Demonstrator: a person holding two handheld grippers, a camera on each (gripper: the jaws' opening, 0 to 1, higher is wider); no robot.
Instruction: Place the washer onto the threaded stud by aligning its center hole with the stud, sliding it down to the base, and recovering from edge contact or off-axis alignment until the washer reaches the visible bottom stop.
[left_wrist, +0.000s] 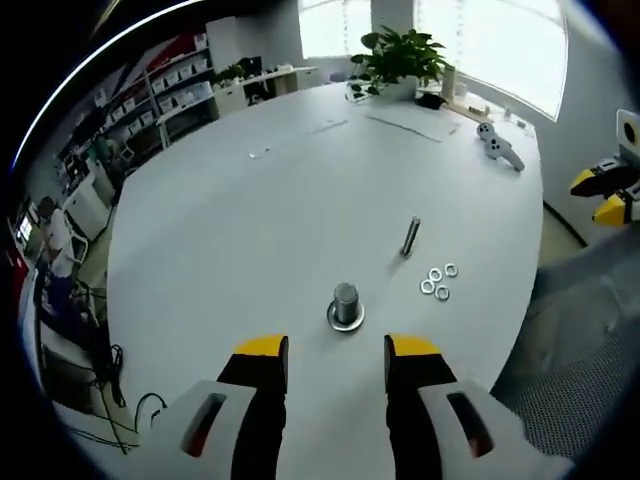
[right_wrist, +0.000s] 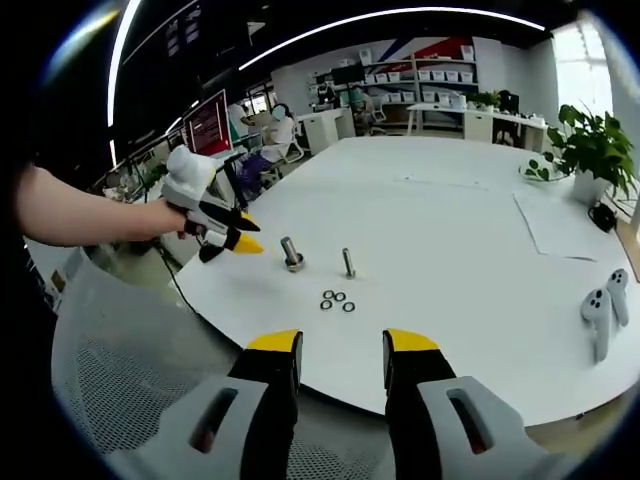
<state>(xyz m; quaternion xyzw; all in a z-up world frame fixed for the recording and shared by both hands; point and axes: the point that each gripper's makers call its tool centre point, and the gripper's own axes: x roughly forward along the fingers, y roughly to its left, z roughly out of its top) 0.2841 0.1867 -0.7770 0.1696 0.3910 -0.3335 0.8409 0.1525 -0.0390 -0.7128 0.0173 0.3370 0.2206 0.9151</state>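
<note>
Both grippers are empty with jaws apart. The left gripper (left_wrist: 337, 358) sits just short of the upright stud (left_wrist: 346, 303), dead ahead of its jaws, and a washer already looks seated at its base. The loose washers (left_wrist: 437, 281) lie ahead and off to its right, near a second stud (left_wrist: 410, 237). The right gripper (right_wrist: 341, 350) hangs back off the table (right_wrist: 450, 230) edge, so left is nearer. The right gripper view shows the hand (right_wrist: 165, 215) holding the left one.

Colours, bench
Silver stud (left_wrist: 346, 303) and washers (left_wrist: 437, 281) are lying on white table (left_wrist: 250, 230); gripper (left_wrist: 337, 360) tips are showing yellow on black.
</note>
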